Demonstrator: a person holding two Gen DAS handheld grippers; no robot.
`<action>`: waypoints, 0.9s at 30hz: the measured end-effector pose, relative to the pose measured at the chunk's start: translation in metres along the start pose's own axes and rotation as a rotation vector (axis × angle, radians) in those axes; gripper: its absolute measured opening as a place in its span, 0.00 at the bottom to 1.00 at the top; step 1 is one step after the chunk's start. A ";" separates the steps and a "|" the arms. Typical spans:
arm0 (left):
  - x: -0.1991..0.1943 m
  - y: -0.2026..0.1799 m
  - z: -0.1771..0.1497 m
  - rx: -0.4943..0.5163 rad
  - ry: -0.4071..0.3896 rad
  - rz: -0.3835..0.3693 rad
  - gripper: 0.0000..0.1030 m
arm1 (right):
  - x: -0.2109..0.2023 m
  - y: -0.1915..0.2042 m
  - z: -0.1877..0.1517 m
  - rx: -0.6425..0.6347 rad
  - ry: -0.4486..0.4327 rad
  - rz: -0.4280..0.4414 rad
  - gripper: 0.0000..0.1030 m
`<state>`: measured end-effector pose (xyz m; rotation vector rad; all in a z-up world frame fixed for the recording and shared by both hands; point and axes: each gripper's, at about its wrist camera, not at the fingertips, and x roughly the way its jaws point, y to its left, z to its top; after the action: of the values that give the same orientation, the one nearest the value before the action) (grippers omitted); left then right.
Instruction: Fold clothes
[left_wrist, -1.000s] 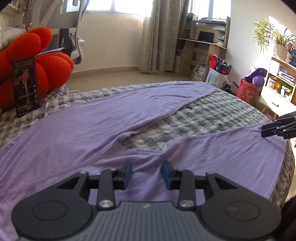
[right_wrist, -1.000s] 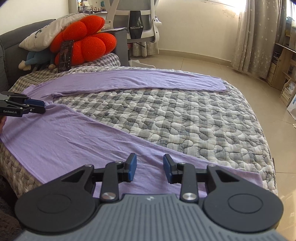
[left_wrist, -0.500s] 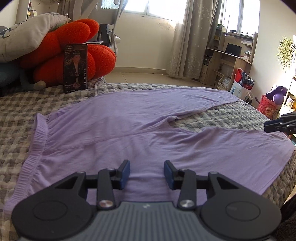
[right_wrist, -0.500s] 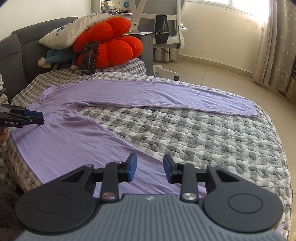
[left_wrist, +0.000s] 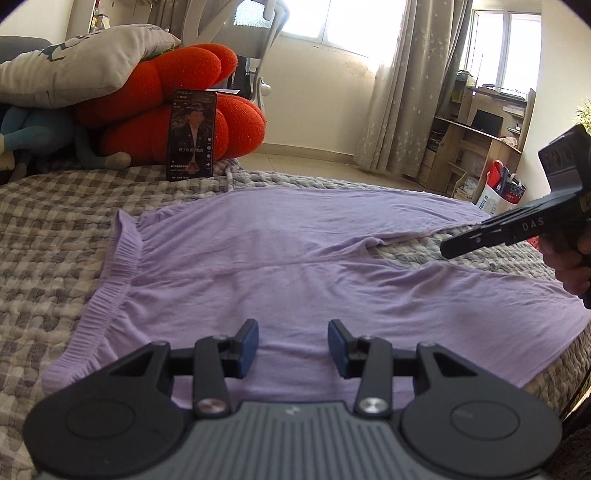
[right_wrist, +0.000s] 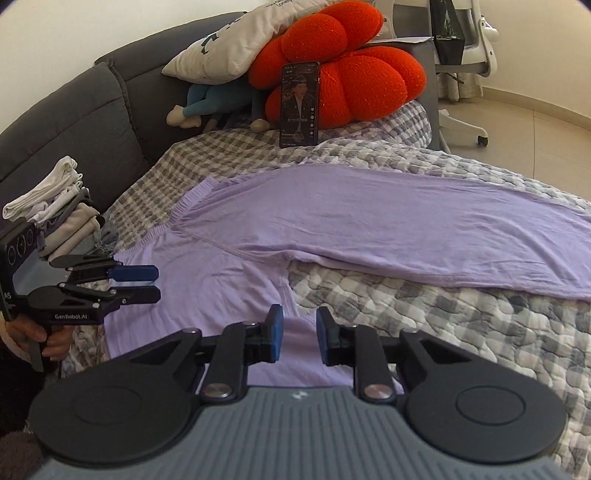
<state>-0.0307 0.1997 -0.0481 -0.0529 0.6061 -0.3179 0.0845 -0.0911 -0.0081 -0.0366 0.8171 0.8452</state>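
The right gripper (right_wrist: 298, 334) is swinging in toward the waist end of the purple trousers (right_wrist: 332, 221), now hovering over the near leg at 6 o'clock on the bed (right_wrist: 461, 325), its jaws closing with nothing yet pinched. The left gripper (left_wrist: 291, 347) is hanging part-open and empty over the hip near the waistband (left_wrist: 110, 280). Both are apparently lining up to grasp for a first fold.

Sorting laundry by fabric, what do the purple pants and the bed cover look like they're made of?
Purple pants: probably thin matte jersey knit; they lie limp with soft wrinkles. Bed cover: seemingly quilted woven cotton, puffy stitched checks.
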 end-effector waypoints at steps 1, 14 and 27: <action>0.000 0.000 -0.001 0.008 0.000 0.007 0.41 | 0.007 0.001 0.004 -0.002 0.008 0.011 0.19; -0.002 0.005 -0.007 0.015 -0.001 -0.002 0.44 | 0.050 0.019 0.009 -0.118 0.045 -0.023 0.03; -0.006 0.007 -0.004 -0.008 0.015 0.008 0.48 | 0.050 0.020 0.013 -0.142 -0.010 -0.090 0.12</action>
<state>-0.0354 0.2081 -0.0492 -0.0556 0.6221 -0.3088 0.0978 -0.0406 -0.0263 -0.1931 0.7393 0.8164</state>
